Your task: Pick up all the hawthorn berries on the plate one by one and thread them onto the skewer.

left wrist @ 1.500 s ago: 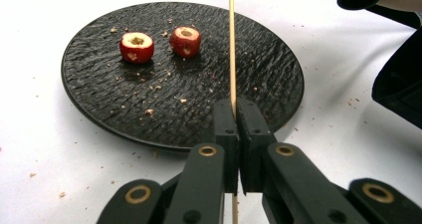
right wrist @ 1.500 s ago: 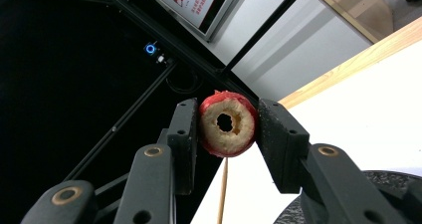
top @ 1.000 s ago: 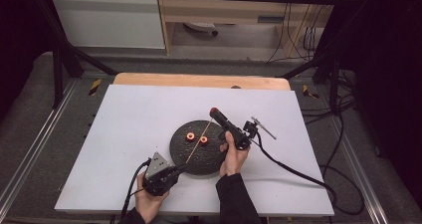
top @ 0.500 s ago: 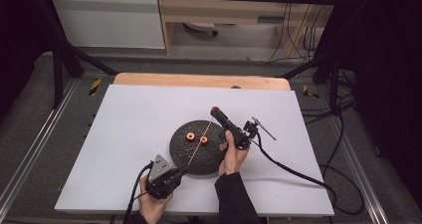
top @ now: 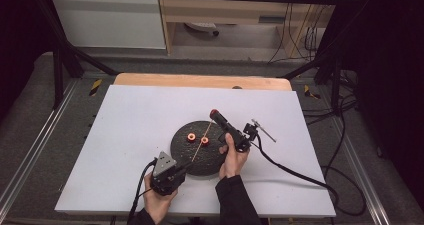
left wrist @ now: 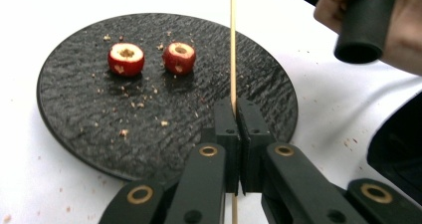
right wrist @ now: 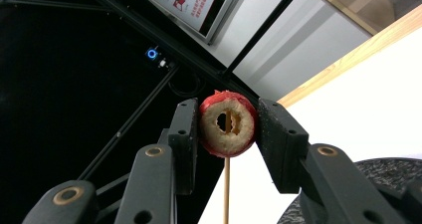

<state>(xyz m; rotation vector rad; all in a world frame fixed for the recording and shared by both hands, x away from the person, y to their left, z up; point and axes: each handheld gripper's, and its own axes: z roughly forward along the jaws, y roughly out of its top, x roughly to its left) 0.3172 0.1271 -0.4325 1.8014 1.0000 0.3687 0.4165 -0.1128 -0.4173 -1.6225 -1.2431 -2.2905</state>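
My left fingers [left wrist: 238, 115] pinch one skewer [left wrist: 232, 45]; right fingers [right wrist: 226, 122] clamp one fruit ring [right wrist: 228, 123]; two rings [left wrist: 126, 58] on one plate [left wrist: 74, 119] near worktop [top: 125, 115] front edge; open room left

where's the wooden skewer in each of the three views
High view: the wooden skewer runs slanted over the black plate, from the left gripper up toward the right gripper.
Left gripper view: the skewer stands upright at centre, clamped between the shut jaws.
Right gripper view: the skewer rises from the bottom edge into the hole of the cored red fruit piece.
Shared landmark: the black plate.
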